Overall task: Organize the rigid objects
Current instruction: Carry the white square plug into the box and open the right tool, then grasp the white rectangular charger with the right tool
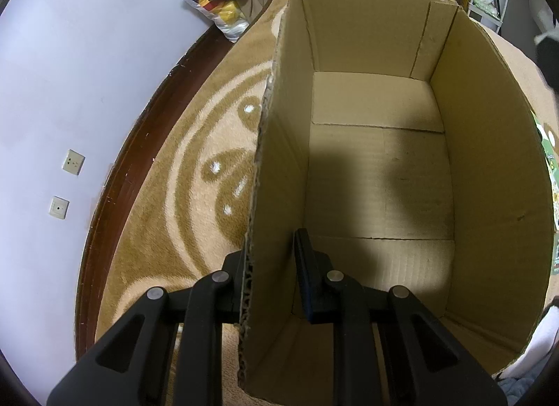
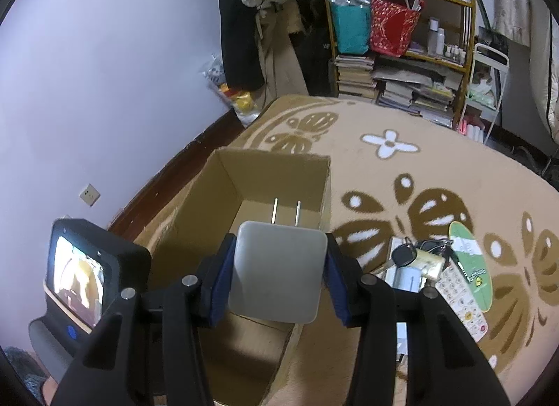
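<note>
- Beige patterned carpet [image 2: 436,147] lies under our open cardboard box [image 1: 489,168].
- Our left tool [image 1: 272,266] pinches the box's wall.
- Our right tool [image 2: 277,276] grips a white, square-bodied plug [image 2: 277,273], prongs forward, over the box.
- Keys [image 2: 408,254] and remote [image 2: 461,301] lie beside it.

Box [image 1: 489,168] my left tongs [image 1: 270,276] pinch is raw corrugated cardboard, matt and rough-edged. Charger [image 2: 277,273] between my right tongs [image 2: 277,276] looks like smooth satin plastic with shiny metal prongs. Rug [image 2: 436,161] beneath: fuzzy pile.
</note>
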